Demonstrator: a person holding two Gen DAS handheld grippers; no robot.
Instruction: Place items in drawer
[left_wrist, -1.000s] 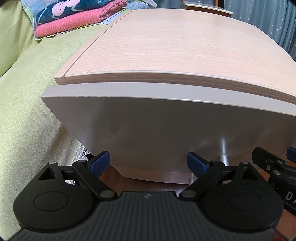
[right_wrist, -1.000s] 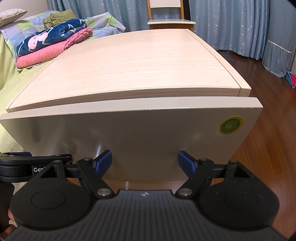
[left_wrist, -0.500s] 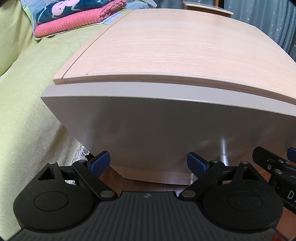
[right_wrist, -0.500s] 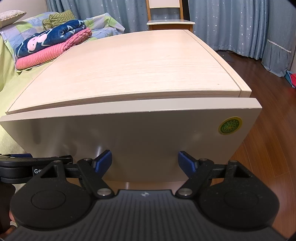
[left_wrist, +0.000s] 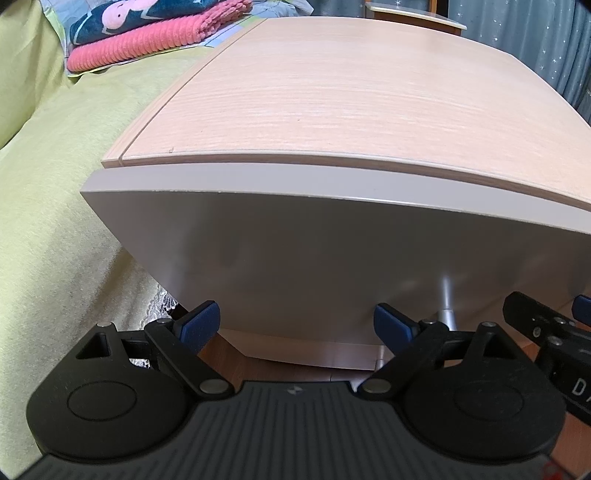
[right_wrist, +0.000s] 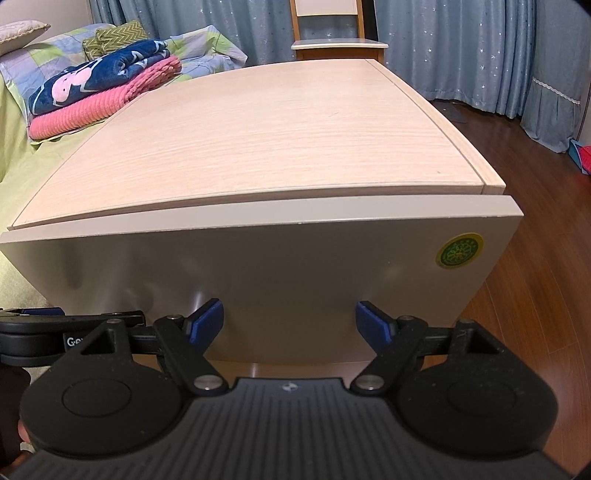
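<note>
A bedside cabinet with a pale wood top (left_wrist: 332, 110) (right_wrist: 258, 129) fills both views. Its beige drawer front (left_wrist: 314, 251) (right_wrist: 258, 277) stands almost flush under the top, and the drawer's inside is hidden. My left gripper (left_wrist: 297, 325) is open, its blue pads against the lower edge of the drawer front. My right gripper (right_wrist: 290, 321) is open too, low against the same front, to the right of the left one. Nothing is held between either pair of fingers. No loose items show.
A bed with a yellow-green cover (left_wrist: 55, 184) lies left of the cabinet, with folded pink and navy blankets (right_wrist: 99, 92) on it. Dark wood floor (right_wrist: 535, 258) spreads to the right. A chair (right_wrist: 338, 40) and blue curtains (right_wrist: 480, 48) stand behind.
The drawer front has slid inward toward the cabinet, narrowing the strip seen under the wood top. Both grippers followed it forward and stayed open.
</note>
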